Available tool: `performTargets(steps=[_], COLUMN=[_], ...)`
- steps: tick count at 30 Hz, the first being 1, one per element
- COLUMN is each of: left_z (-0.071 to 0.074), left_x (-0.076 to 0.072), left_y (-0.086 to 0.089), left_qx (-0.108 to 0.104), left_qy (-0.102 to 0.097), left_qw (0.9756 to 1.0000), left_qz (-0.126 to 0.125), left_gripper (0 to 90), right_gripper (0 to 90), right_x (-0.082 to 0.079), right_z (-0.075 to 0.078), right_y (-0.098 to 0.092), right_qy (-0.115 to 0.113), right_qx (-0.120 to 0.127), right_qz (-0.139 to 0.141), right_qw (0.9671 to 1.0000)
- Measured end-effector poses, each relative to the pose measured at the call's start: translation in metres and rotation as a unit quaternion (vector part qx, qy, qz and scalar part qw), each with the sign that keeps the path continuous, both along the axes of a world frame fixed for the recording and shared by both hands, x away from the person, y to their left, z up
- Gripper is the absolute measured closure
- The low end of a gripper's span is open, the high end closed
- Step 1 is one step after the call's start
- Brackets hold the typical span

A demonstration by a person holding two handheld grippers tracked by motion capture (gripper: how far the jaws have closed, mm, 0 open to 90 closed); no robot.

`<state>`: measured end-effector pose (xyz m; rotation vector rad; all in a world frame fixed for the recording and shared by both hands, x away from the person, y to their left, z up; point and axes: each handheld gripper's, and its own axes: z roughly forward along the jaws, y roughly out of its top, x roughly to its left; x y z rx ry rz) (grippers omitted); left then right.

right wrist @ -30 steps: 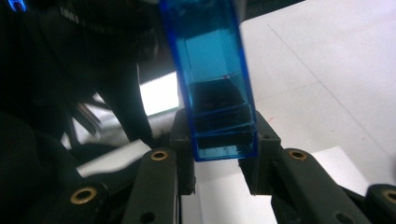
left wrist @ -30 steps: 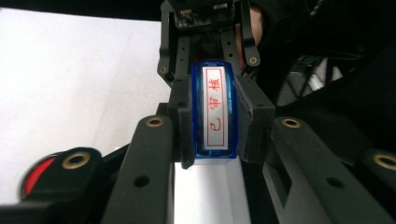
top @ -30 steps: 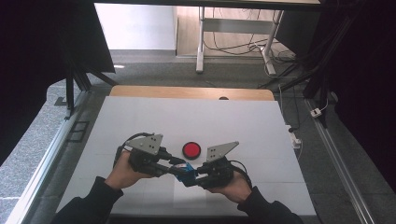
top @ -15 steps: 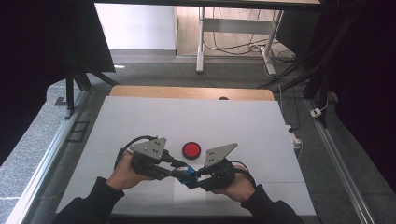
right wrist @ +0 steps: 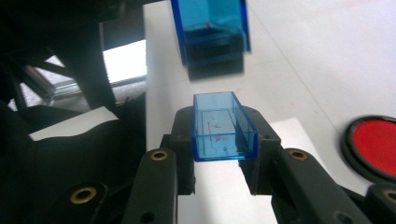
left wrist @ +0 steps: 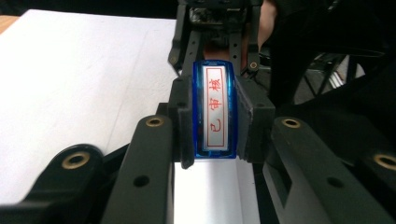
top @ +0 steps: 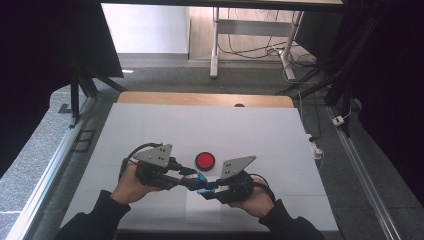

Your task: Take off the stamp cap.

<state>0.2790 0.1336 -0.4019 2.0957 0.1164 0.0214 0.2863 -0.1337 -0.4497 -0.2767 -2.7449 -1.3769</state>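
Note:
My left gripper (left wrist: pixel 215 122) is shut on a blue stamp (left wrist: pixel 215 91) whose white face carries red characters in a red frame. My right gripper (right wrist: pixel 223 140) is shut on a clear blue hollow cap (right wrist: pixel 219 122), open end up. In the right gripper view the stamp (right wrist: pixel 212 32) hangs just beyond the cap, a short gap apart. From above, the left gripper (top: pixel 192 178) and right gripper (top: pixel 207 190) meet tip to tip low over the white table (top: pixel 150 130), each held in a hand.
A round red ink pad (top: pixel 205 160) in a black rim lies on the table just behind the grippers, and it sits at the right edge in the right gripper view as ink pad (right wrist: pixel 376 144). A wooden strip (top: pixel 200 99) borders the table's far side.

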Motion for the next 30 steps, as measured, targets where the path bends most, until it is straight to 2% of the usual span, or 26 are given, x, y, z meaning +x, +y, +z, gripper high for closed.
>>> performTargets(steps=[5,12,14,15,20,26,30], left_z=[-0.002,-0.007,-0.008,-0.009,-0.013,-0.02,-0.023], left_x=[0.001,-0.001,-0.001,-0.001,-0.002,-0.004,-0.007], left_y=[0.005,0.008,0.01,0.01,0.013,0.012,0.012], left_qx=[-0.006,-0.003,-0.003,-0.004,0.0,0.005,0.002], left_qy=[0.007,0.017,0.025,0.03,0.03,0.037,0.042], left_qw=[0.9998,0.9986,0.9978,0.9973,0.9958,0.9934,0.9924], left_qz=[0.019,0.05,0.062,0.067,0.087,0.108,0.115], left_gripper=[70.6,70.6,70.6,70.6,70.5,70.5,70.4], right_gripper=[69.1,69.0,69.0,69.0,68.9,68.9,69.0], right_x=[0.0,-0.003,-0.004,-0.004,-0.007,-0.009,-0.012], right_z=[0.001,0.005,0.005,0.005,0.007,0.008,0.009], right_y=[-0.007,-0.013,-0.018,-0.018,-0.026,-0.033,-0.038], right_qy=[-0.006,-0.019,-0.023,-0.023,-0.036,-0.03,-0.04], right_qx=[0.0,0.003,0.019,0.019,0.034,0.036,0.028], right_qz=[-0.022,-0.031,-0.032,-0.032,-0.048,-0.082,-0.101], right_qw=[0.9997,0.9993,0.999,0.999,0.9976,0.9955,0.9937])
